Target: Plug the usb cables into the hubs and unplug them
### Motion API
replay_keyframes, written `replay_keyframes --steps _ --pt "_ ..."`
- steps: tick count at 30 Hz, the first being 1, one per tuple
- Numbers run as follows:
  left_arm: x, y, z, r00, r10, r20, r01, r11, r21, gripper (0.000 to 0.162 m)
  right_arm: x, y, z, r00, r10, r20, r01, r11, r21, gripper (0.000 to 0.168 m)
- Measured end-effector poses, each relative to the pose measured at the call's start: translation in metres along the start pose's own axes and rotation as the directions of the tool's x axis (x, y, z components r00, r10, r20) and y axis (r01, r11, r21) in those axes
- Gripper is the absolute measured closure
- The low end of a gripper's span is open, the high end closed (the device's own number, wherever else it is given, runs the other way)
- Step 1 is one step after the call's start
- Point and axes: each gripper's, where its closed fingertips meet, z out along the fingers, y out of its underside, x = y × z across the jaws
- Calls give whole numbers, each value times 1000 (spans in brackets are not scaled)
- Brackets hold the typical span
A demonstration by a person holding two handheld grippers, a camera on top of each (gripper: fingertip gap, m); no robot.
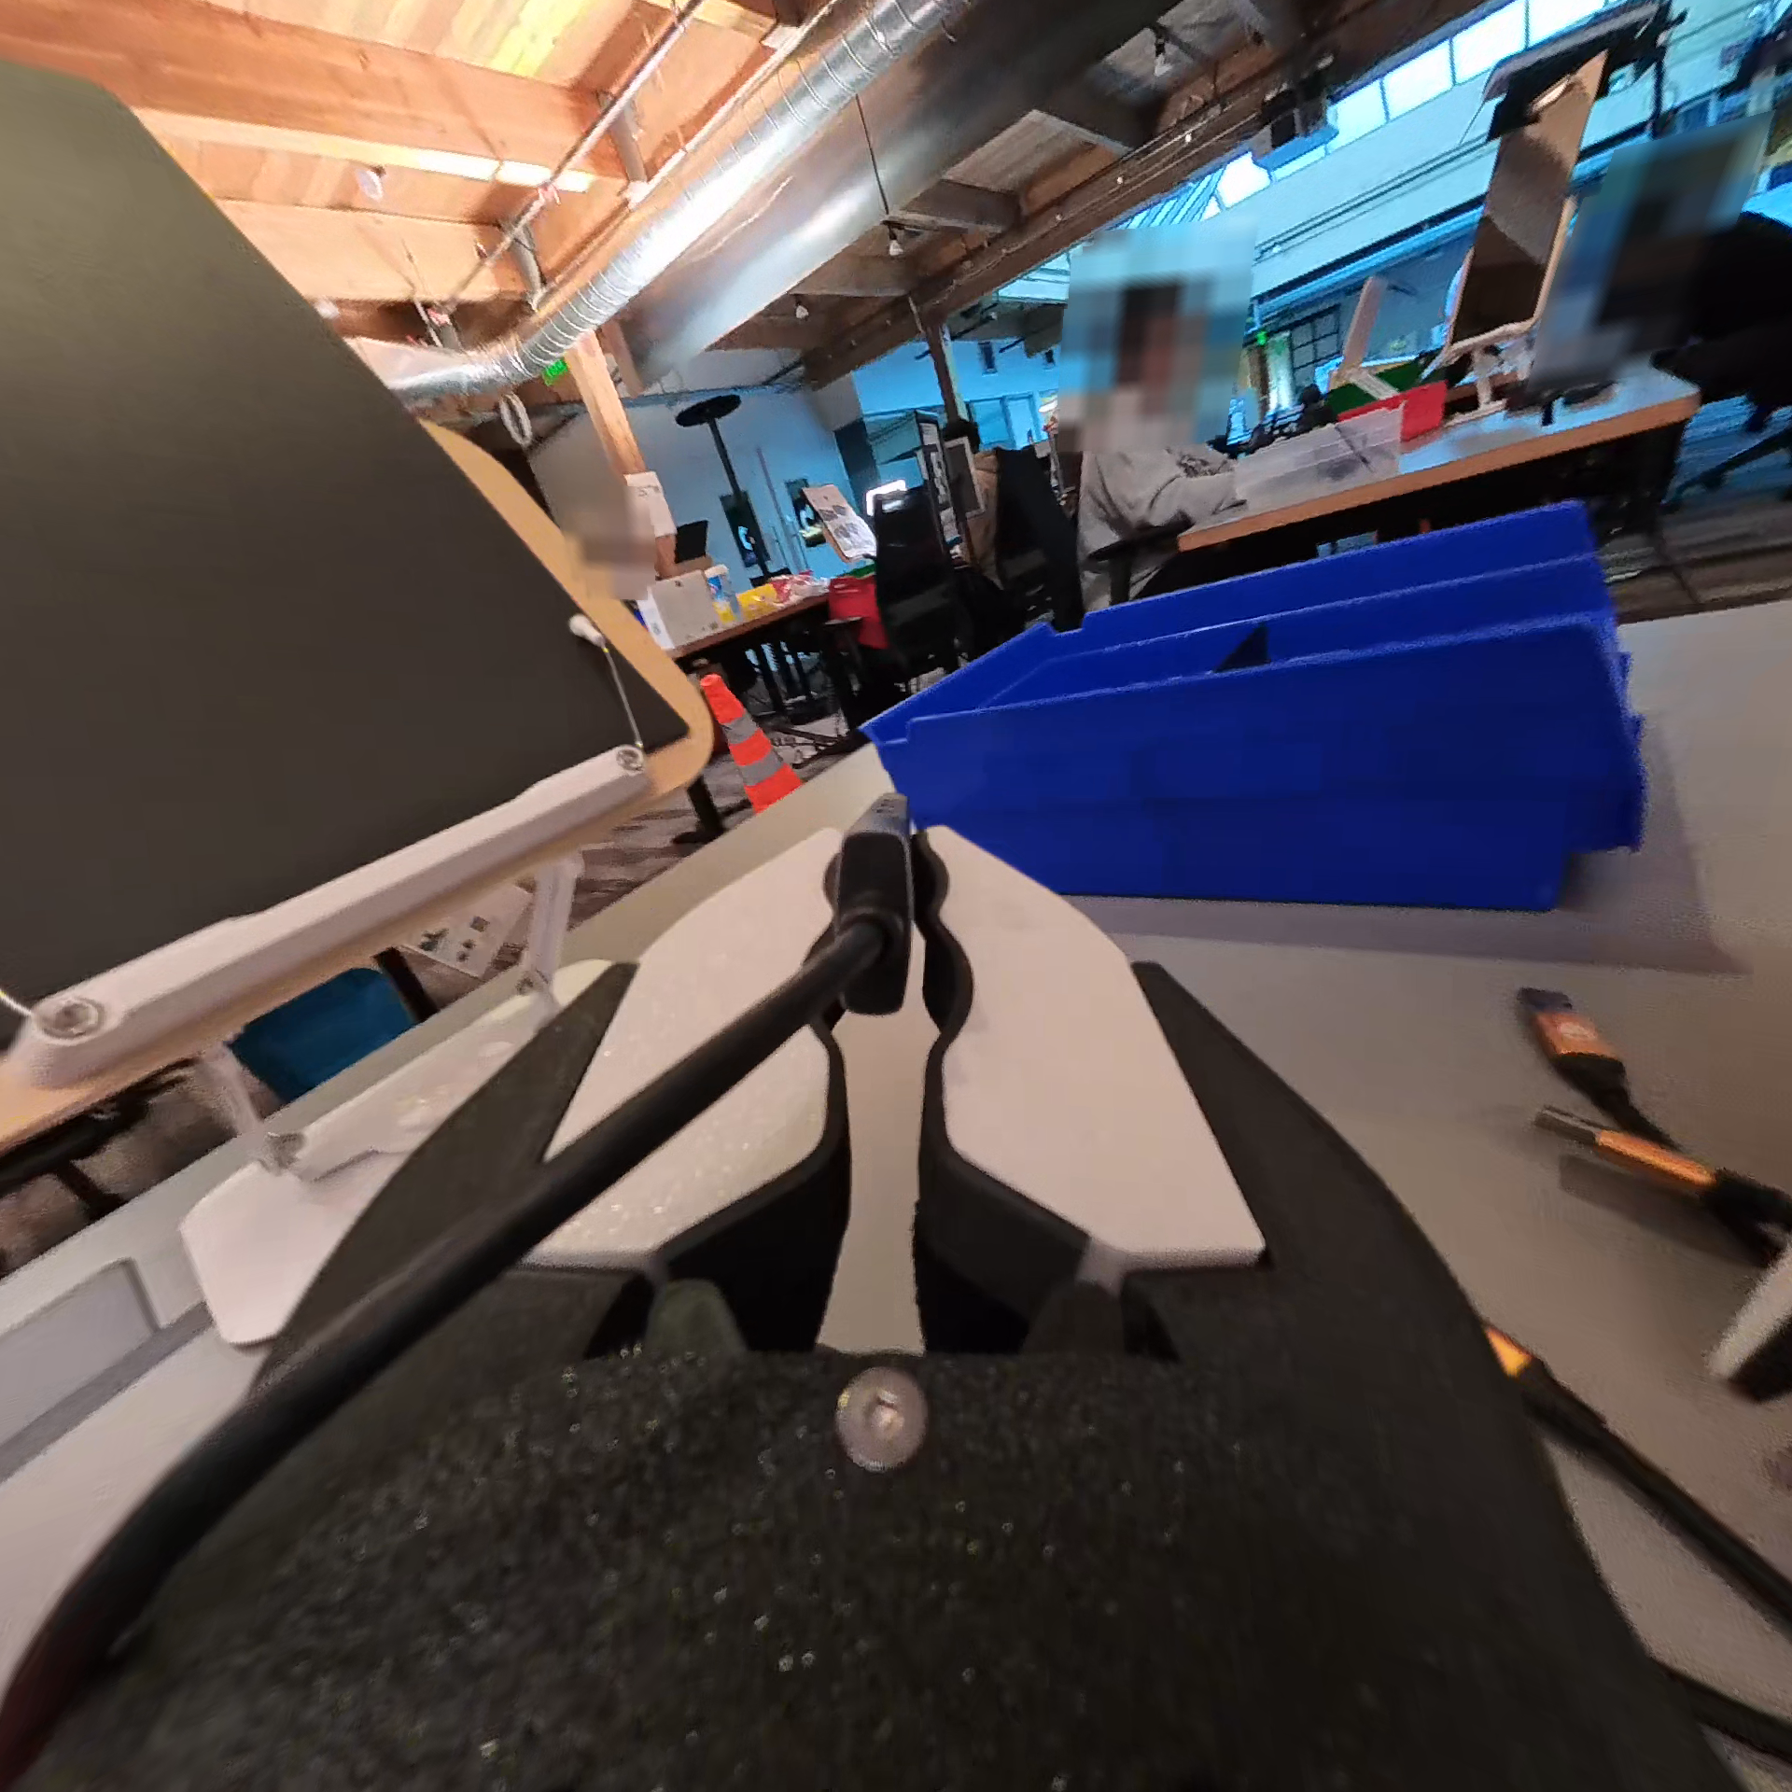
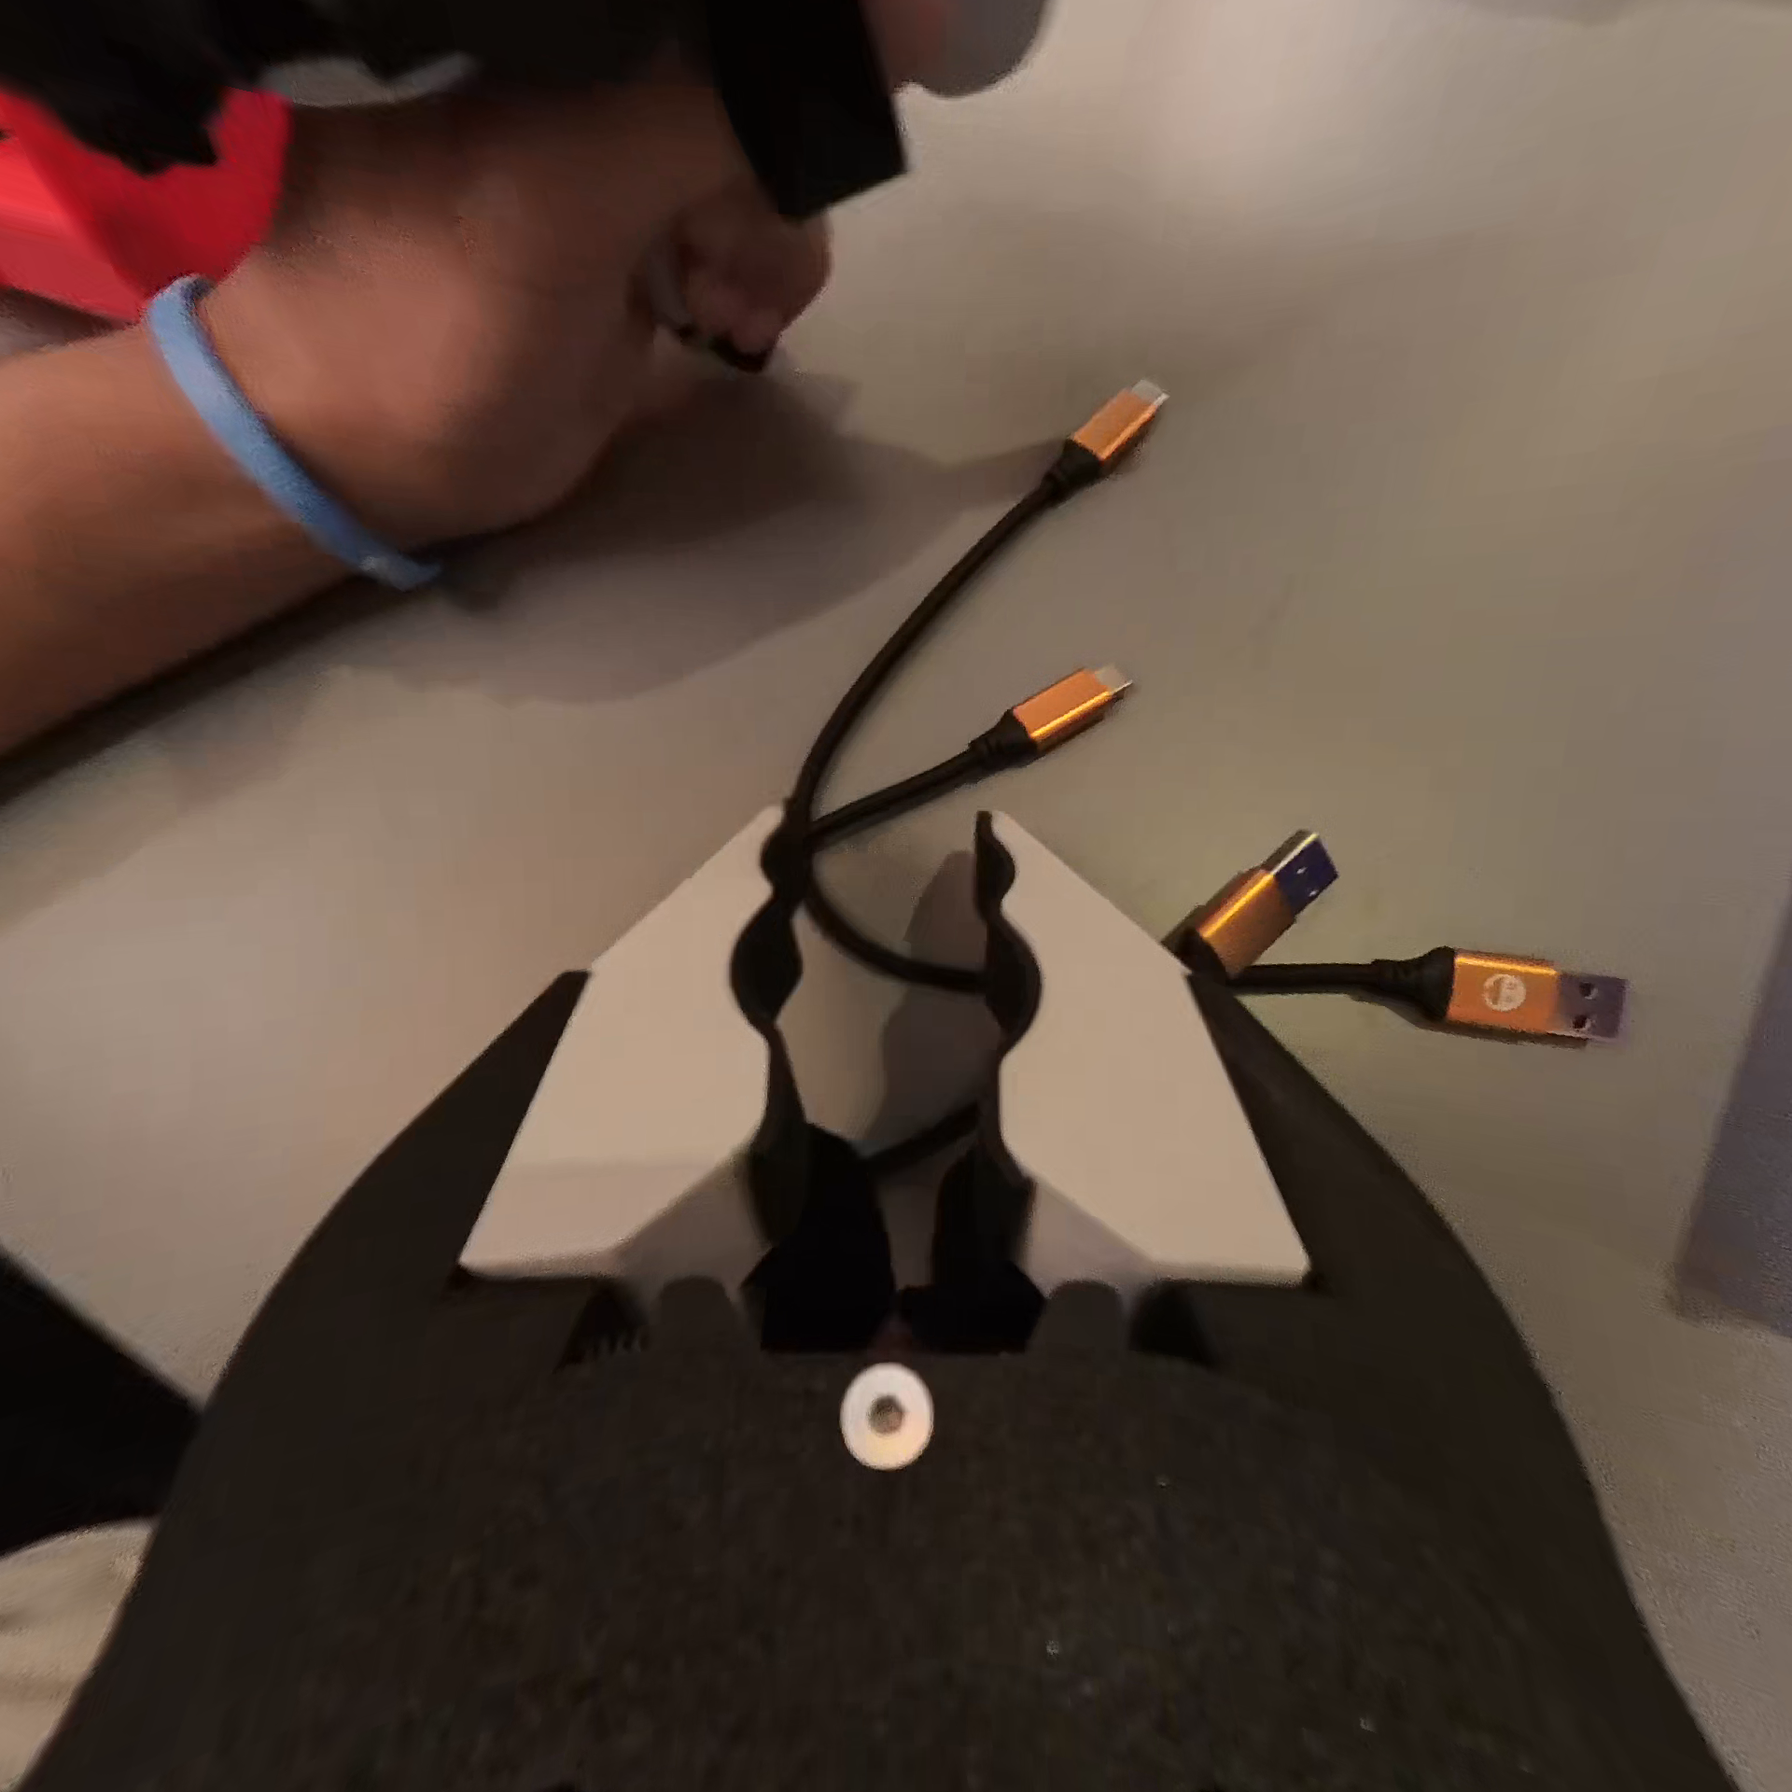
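My left gripper [image 1: 910, 853] is shut on the black plug [image 1: 876, 902] of a black cable [image 1: 543, 1193] that trails back to the lower left. It is raised above the grey table, in front of a blue bin [image 1: 1280, 766]. My right gripper [image 2: 878, 834] is open, tips down at the table over black cables with orange plugs. One cable [image 2: 892, 955] crosses the gap between its jaws. Two small orange plugs [image 2: 1115, 427] [image 2: 1062, 708] lie ahead and two wide orange plugs [image 2: 1261, 902] [image 2: 1522, 994] lie to the right. The orange plugs also show in the left wrist view [image 1: 1639, 1164].
A person's hand and forearm with a light blue wristband [image 2: 272, 456] rests on the table left of my right gripper. A dark board on a white stand [image 1: 194, 543] rises at the left of the left wrist view. People sit at desks far behind.
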Motion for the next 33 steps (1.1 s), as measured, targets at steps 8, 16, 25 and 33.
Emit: replay_keyframes --steps 8,16,25,33 --pt "-1 1 -3 996 -80 -27 81 997 4 153 20 -8 26 995 -59 -82 53 995 -80 147" --pt "4 5 -1 996 -70 -49 69 997 -21 153 -10 5 8 904 -378 201 399 914 -72 162" --pt "23 -3 -5 993 27 -115 -26 1000 14 153 18 -30 -57 893 -432 127 426 902 78 164" --pt "76 -16 -10 851 513 -115 -505 858 94 152 41 -60 -93 906 -238 351 259 966 -12 164"
